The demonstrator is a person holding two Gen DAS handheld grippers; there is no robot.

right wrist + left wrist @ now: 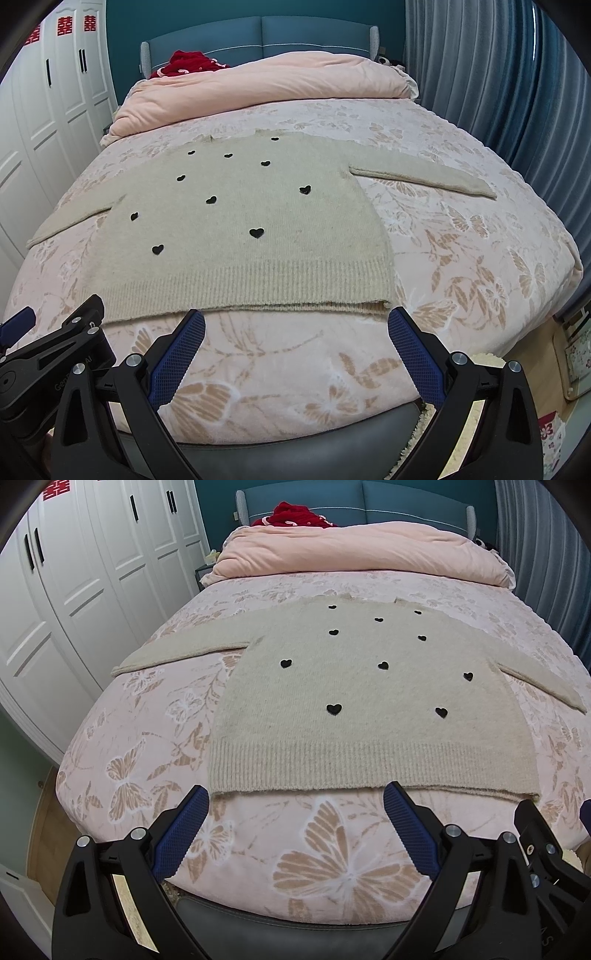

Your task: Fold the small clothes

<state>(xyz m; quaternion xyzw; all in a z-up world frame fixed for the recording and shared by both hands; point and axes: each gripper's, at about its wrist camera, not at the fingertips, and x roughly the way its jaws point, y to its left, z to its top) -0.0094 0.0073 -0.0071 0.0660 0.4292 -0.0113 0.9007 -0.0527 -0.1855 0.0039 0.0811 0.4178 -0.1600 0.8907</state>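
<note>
A beige knit sweater [332,686] with small black hearts lies flat on the bed, hem toward me, both sleeves spread out to the sides. The same sweater [236,221] fills the middle of the right wrist view. My left gripper [295,801] is open, its blue-padded fingers just short of the ribbed hem, nothing between them. My right gripper [295,321] is also open, its tips at the hem's right corner, holding nothing. Each gripper shows at the edge of the other's view.
The bed [258,849] has a pink butterfly-print cover. A folded pink duvet [354,554] and a red garment [299,515] lie by the teal headboard. White wardrobe doors [74,590] stand at left, a blue curtain [498,92] at right.
</note>
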